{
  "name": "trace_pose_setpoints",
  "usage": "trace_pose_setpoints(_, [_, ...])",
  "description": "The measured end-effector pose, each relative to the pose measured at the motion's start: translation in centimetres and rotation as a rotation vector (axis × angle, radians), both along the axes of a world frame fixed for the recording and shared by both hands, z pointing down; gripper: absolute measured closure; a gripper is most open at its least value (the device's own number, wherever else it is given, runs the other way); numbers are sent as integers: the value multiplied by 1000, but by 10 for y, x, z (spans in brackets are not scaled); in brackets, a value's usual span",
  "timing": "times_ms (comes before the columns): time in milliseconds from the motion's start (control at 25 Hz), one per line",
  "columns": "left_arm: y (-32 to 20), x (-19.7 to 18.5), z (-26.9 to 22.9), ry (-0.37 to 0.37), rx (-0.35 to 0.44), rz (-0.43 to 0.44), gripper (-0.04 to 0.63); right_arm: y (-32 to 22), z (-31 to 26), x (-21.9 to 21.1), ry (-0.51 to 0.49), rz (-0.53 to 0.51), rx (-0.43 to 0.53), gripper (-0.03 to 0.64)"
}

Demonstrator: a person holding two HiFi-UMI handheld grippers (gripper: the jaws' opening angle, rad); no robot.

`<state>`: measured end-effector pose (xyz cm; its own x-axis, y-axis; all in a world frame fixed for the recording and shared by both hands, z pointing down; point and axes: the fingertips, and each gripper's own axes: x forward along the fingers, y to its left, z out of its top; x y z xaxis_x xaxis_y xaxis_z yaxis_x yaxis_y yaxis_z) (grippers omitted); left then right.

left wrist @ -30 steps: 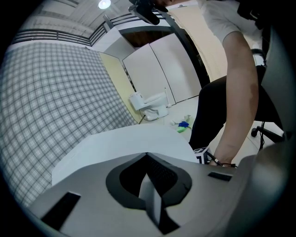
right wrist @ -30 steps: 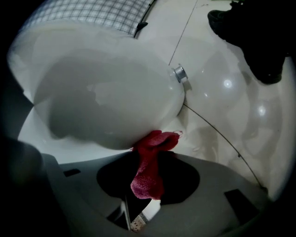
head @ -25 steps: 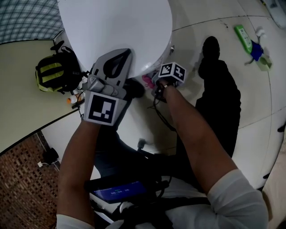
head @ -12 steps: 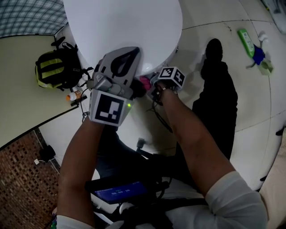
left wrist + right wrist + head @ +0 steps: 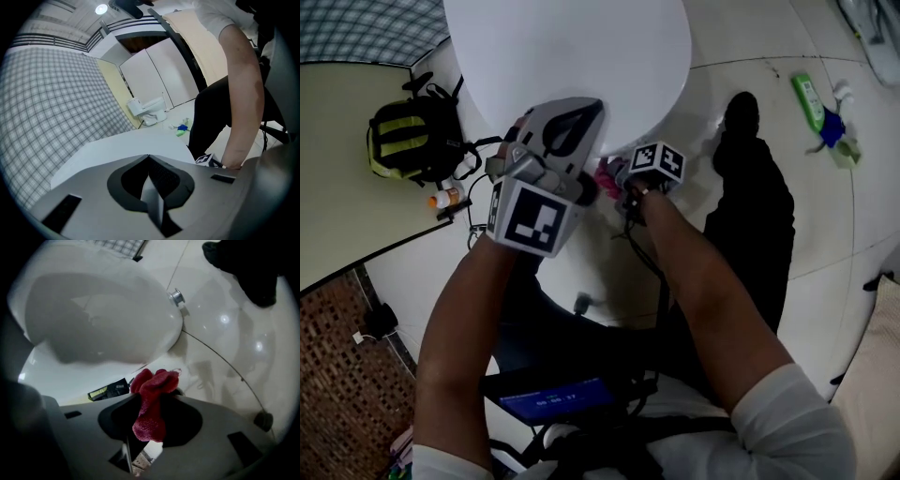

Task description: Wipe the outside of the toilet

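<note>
Two grippers work at the front of the white toilet (image 5: 581, 56), whose closed lid fills the top of the head view. The left gripper (image 5: 149, 158) has its jaws pressed together with nothing between them, and its tip lies over the front edge of the lid. The right gripper (image 5: 155, 391) sits lower, just under the lid's rim, with its jaws clamped on a crumpled red cloth (image 5: 152, 404). The cloth bunches out past the tips toward the bowl's outer curve, but whether it touches the porcelain cannot be told. A metal bolt cap (image 5: 177, 297) shows at the toilet's base on the glossy floor (image 5: 825, 206). A black and yellow backpack (image 5: 408, 141) lies to the left of the toilet, and a green bottle (image 5: 809, 101) lies well apart to the right
</note>
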<state>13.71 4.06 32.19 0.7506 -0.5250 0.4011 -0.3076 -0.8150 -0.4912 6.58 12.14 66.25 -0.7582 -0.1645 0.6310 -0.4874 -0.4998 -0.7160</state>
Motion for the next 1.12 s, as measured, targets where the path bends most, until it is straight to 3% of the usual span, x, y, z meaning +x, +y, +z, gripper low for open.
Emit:
trace_pose_setpoints(280, [-4, -1, -10, 106, -89, 5, 604, 1, -29, 21, 43, -183, 132, 476])
trace_pose_setpoints(400, [0, -13, -19, 110, -74, -11, 604, 6, -39, 35, 91, -298, 202, 476])
trace_pose_setpoints(560, [8, -35, -40, 199, -59, -90, 604, 7, -57, 59, 159, -473, 318, 476])
trace_pose_setpoints(720, [9, -68, -62, 369, -92, -223, 603, 17, -87, 64, 181, -632, 435, 476])
trace_pose_setpoints(840, [10, -86, -74, 519, -168, -298, 601, 24, -116, 67, 190, -707, 530, 475])
trace_pose_setpoints(960, [13, -104, -80, 640, -251, -338, 591, 32, -155, 61, 186, -744, 633, 475])
trace_pose_setpoints(1120, [11, -144, -96, 800, -299, -376, 562, 38, -224, 48, 148, -732, 800, 474])
